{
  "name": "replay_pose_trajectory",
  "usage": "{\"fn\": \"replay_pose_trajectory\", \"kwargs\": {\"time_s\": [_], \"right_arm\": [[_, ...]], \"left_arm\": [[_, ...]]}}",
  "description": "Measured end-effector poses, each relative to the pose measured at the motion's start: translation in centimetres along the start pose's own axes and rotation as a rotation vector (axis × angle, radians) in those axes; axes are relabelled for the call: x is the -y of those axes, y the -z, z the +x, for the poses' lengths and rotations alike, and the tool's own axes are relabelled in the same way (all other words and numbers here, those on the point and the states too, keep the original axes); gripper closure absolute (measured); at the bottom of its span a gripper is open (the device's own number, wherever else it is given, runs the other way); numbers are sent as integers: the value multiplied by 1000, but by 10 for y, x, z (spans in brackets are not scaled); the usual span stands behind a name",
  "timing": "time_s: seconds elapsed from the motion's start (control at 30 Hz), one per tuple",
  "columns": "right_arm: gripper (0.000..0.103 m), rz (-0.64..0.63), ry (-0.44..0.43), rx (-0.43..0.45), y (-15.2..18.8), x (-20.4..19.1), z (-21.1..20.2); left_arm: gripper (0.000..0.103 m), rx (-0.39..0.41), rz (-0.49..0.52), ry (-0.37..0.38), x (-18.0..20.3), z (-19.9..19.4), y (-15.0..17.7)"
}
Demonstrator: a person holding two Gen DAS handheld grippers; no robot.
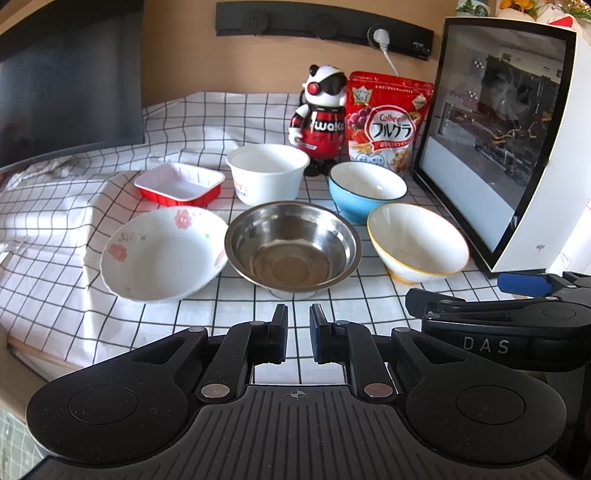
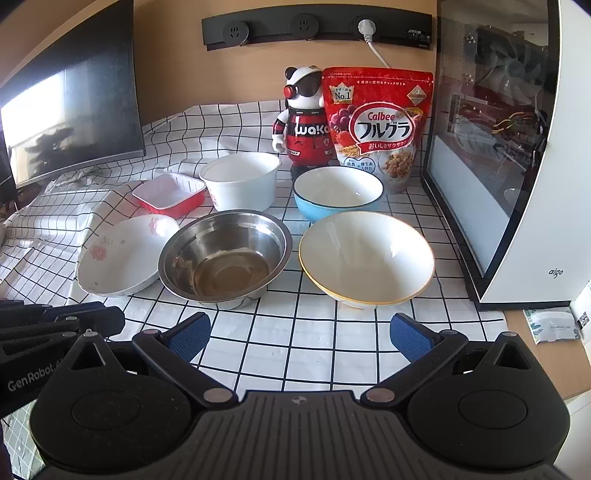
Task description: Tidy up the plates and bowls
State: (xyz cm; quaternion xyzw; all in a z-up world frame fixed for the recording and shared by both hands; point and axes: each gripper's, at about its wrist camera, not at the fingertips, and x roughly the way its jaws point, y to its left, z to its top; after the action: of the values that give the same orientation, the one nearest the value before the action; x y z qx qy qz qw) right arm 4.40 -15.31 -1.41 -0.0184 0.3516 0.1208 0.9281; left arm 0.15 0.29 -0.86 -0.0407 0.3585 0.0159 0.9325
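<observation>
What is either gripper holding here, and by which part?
Nothing is held. The left gripper has its fingers nearly together with only cloth visible between; the right gripper is wide open short of the yellow-rimmed bowl.

Checked tablecloth [image 1: 332, 310], robot figurine [image 1: 320, 118], granola bag [image 2: 376, 125], glass-sided computer case [image 2: 517, 147], monitor [image 1: 66, 96], wall power strip [image 2: 314, 26]

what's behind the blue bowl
A red cereal bag stands right behind the blue bowl, a toy robot beside it. The bowl's rim covers the bag's bottom edge.
</observation>
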Motion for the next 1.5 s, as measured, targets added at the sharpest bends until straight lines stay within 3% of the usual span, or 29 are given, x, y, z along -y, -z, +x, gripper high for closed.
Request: {"fn": "replay_pose_trajectory", "kwargs": {"time_s": [1.5], "right_arm": [[0, 3, -26, -62, 0, -3, 9]], "left_arm": [[88, -87, -19, -14, -5, 12, 1]]}}
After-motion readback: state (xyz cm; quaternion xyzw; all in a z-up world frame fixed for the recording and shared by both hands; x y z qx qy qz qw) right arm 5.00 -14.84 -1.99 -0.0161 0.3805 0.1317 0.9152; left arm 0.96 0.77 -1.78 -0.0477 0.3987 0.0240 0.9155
